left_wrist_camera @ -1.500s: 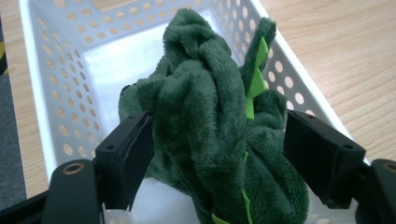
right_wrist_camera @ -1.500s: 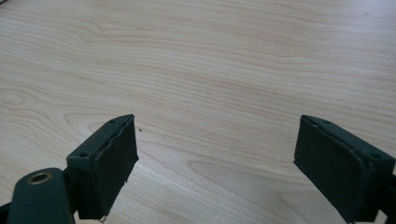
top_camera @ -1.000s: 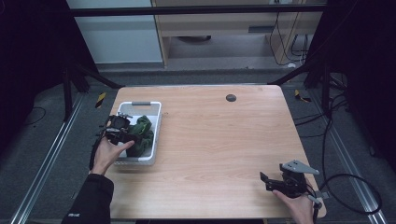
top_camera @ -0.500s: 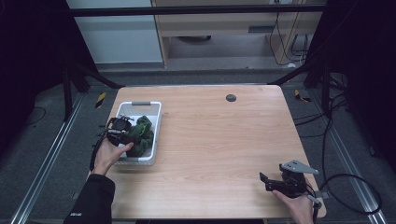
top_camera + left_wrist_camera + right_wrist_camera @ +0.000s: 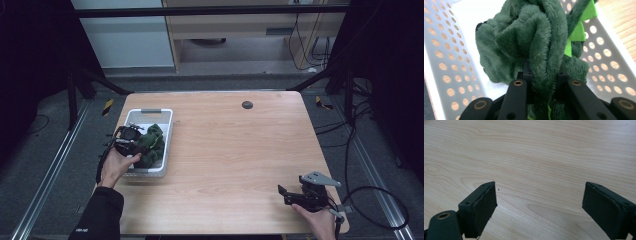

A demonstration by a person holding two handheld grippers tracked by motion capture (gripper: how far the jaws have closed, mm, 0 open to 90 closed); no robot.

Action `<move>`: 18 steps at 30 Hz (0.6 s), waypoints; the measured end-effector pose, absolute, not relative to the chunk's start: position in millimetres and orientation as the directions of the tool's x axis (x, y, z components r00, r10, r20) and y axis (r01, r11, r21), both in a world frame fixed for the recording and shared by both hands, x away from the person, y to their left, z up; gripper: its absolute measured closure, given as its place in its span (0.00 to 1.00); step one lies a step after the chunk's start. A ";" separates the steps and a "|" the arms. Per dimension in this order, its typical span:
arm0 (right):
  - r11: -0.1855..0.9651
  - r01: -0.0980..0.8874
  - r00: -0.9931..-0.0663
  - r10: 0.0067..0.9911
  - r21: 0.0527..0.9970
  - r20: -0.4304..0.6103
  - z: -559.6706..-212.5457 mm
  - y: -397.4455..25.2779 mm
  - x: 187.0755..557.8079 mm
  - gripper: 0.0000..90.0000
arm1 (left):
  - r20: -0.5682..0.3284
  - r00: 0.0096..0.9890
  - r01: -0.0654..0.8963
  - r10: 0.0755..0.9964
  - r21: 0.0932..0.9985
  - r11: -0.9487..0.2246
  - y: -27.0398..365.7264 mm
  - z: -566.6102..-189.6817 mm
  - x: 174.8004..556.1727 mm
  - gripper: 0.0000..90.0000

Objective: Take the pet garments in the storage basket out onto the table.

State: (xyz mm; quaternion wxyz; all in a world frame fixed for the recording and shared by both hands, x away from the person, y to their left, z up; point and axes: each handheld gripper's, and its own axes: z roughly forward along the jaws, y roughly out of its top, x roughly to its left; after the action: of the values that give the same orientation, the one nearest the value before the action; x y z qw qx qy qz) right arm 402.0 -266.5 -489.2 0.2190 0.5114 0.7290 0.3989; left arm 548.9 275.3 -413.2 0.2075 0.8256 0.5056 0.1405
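Writing: none readable on the green plush toy, the white basket or either gripper; small white print on the person's sleeve is too blurred to read.
Plush toy, place: inside the perforated basket, which stands near the table's left edge.
Plush toy, pose: bunched up; bright green felt spikes run along one fold. Its long axis seems to follow the basket's length, front to back, though the folds make this uncertain.
Left gripper: jaws closed narrow on a thick fold of the plush, above the basket's floor.
Right gripper: jaws spread wide, holding nothing, low over bare wood near the table's front right corner.
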 end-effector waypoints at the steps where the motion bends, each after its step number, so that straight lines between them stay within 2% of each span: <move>1: 0.159 0.571 -0.381 0.920 0.805 0.089 -489.3 -266.4 402.1 0.13 | 0.026 0.455 0.771 0.890 0.489 -0.408 275.4 -408.8 547.4 0.87; 18: 0.157 0.572 -0.378 0.922 0.805 0.088 -488.5 -266.3 401.6 0.13 | 0.056 0.482 0.709 0.874 0.561 -0.427 280.6 -357.9 529.2 0.88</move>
State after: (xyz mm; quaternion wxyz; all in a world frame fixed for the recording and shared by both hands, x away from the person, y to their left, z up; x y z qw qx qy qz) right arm 401.6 -266.3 -488.5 0.2197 0.5127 0.7283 0.3981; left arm 529.2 280.6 -357.9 0.2393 0.8269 0.4788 0.1724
